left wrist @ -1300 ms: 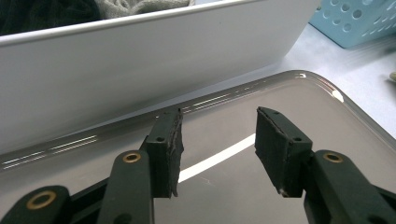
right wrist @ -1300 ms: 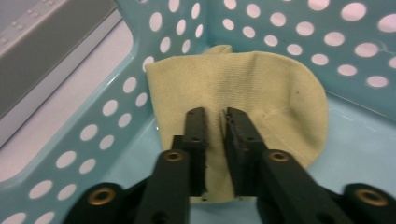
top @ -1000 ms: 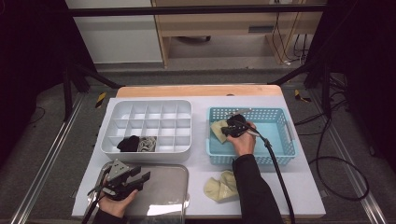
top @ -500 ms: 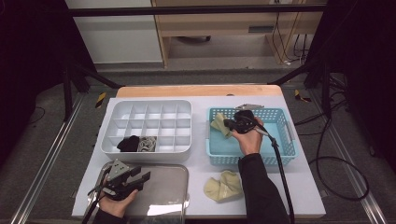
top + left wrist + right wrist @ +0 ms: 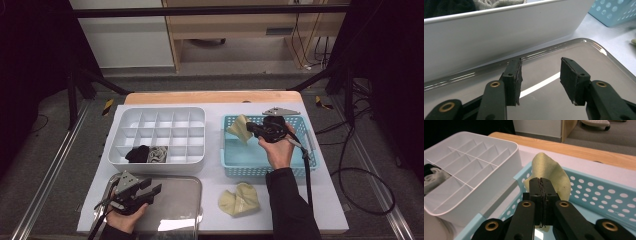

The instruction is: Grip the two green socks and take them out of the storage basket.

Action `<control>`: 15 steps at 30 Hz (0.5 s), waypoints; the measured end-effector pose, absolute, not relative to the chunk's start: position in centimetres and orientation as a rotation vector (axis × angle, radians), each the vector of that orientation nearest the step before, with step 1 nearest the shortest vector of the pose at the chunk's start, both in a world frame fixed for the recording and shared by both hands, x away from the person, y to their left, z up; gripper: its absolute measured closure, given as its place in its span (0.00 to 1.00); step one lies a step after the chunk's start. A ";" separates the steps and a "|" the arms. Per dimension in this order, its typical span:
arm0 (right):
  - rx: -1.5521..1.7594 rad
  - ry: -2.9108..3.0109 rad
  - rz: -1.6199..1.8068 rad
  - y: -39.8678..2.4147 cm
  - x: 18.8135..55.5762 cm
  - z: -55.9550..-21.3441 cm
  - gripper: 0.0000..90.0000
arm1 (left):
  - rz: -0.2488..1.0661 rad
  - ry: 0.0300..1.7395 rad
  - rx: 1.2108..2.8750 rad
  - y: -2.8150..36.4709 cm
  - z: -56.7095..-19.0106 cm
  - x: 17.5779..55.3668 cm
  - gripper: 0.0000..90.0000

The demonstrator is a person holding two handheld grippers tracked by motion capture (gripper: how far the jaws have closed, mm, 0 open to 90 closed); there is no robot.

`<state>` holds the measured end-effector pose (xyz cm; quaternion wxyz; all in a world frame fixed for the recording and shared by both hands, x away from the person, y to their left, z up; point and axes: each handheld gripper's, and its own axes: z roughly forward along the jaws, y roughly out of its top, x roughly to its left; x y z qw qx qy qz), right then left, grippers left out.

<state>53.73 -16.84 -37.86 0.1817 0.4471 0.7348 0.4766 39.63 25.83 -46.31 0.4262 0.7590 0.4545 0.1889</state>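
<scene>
Right gripper held over the blue basket, near its back-left corner, jaws pressed together on a pale yellow cloth. In the right gripper view the cloth sticks up past the jaw tips and hangs just above the basket's perforated rim, next to the white divided tray. The cloth looks lifted off the basket floor, which is bare below it.

Left gripper rests low over a shiny metal tray at the front-left of the table, jaws apart, nothing between them. In the left gripper view its pads sit just above the metal surface, close to the white tray's front wall.

White divided tray sits left of the basket; 2 front compartments hold a black item and a grey item, side by side. A 2nd yellow cloth lies on the white tabletop in front of the basket, well apart from both grippers.
</scene>
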 end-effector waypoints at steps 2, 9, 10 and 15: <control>1.254 2.064 1.360 -17.0 53.3 -37.4 0.99 | 0.472 1.135 1.896 25.8 -46.3 39.6 0.57; 1.199 2.036 1.422 -17.6 51.4 -35.8 1.00 | 0.473 1.133 1.890 25.9 -46.2 39.6 0.57; 1.194 2.030 1.430 -17.7 51.2 -35.6 1.00 | 0.471 1.134 1.888 25.9 -46.2 39.6 0.57; 1.154 2.016 1.469 -18.1 49.9 -34.6 1.00 | 0.472 1.133 1.888 25.8 -46.2 39.6 0.57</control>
